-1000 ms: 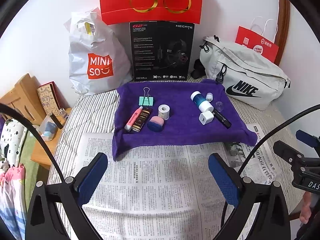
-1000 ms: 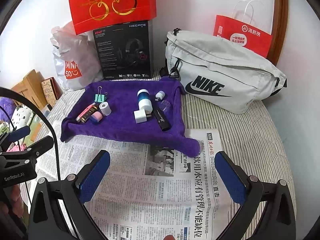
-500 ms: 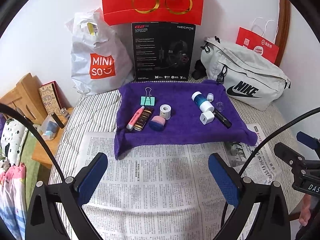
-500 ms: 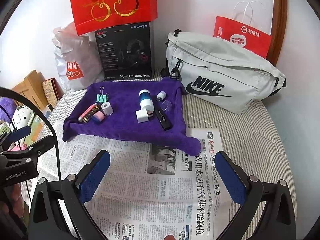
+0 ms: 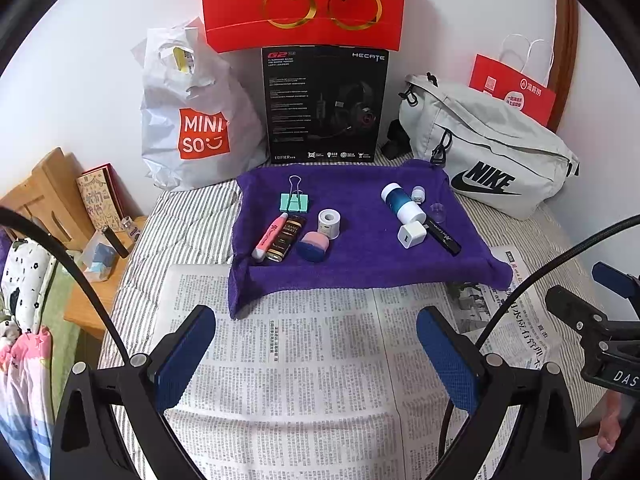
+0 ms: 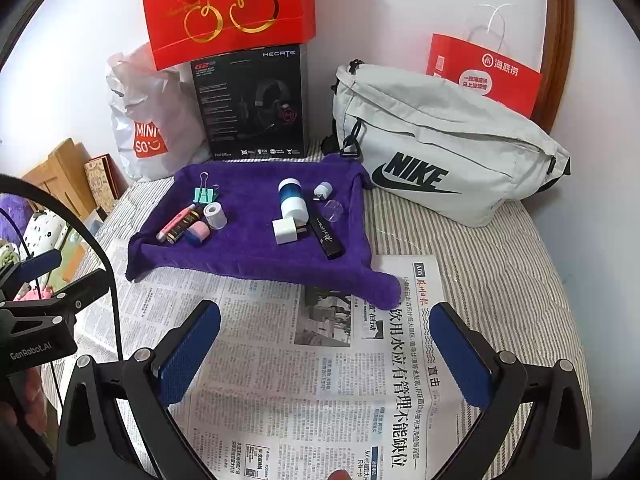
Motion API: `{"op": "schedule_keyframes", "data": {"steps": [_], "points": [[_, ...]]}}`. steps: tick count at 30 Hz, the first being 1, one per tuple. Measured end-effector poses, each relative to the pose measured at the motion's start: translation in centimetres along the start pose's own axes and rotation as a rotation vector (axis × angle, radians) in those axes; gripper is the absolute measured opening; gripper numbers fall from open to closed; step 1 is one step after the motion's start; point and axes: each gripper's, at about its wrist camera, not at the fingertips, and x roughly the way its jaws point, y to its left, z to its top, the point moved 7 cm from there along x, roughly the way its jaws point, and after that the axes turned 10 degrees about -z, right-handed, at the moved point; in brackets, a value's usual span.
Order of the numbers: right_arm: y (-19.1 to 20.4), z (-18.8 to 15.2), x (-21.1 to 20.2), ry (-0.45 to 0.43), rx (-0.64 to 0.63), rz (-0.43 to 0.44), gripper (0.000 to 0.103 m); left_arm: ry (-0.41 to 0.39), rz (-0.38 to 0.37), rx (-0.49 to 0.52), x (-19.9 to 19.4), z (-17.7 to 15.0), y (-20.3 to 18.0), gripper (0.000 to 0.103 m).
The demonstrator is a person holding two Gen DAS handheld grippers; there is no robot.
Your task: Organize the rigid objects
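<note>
A purple towel (image 5: 360,252) (image 6: 248,252) lies on the bed with small items on it. On its left are a green binder clip (image 5: 295,201), a pink tube (image 5: 270,236), a dark tube (image 5: 285,237), a white tape roll (image 5: 329,223) and a pink-blue eraser (image 5: 313,245). To the right lie a blue-white bottle (image 5: 402,203) (image 6: 292,200), a white charger cube (image 5: 411,234) (image 6: 285,231), a black pen (image 5: 442,236) (image 6: 328,237), a small white cap (image 5: 418,193) and a clear cap (image 5: 439,212). My left gripper (image 5: 316,354) and right gripper (image 6: 326,352) hover open over the newspaper, both empty.
Newspaper (image 5: 304,360) covers the striped bed in front of the towel. Behind it stand a Miniso bag (image 5: 192,120), a black headset box (image 5: 324,104), a red gift bag (image 5: 304,0), a grey Nike bag (image 5: 492,152) and a red paper bag (image 5: 516,88). A wooden stand (image 5: 44,196) is left.
Both grippers have drifted slightly forward and up, so the towel and its items sit a little lower in view. Nothing on the towel has moved.
</note>
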Motion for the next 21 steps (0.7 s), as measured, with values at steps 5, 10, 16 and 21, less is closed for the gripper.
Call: {"op": "schedule_keyframes", "data": {"steps": [5,10,16,21], "points": [[0.10,-0.09,0.11,0.002,-0.003,-0.004,0.103,0.000,0.001,0.000,0.00,-0.03,-0.02,0.102],[0.03,-0.06,-0.02,0.001,0.001,-0.003,0.103,0.000,0.000,0.003,-0.04,0.00,-0.07,0.102],[0.16,-0.05,-0.28,-0.004,-0.002,0.006,0.103,0.002,0.001,0.002,-0.07,0.04,-0.13,0.102],[0.15,-0.01,-0.30,-0.004,-0.001,0.004,0.103,0.001,0.002,0.002,-0.11,0.04,-0.15,0.102]]}}
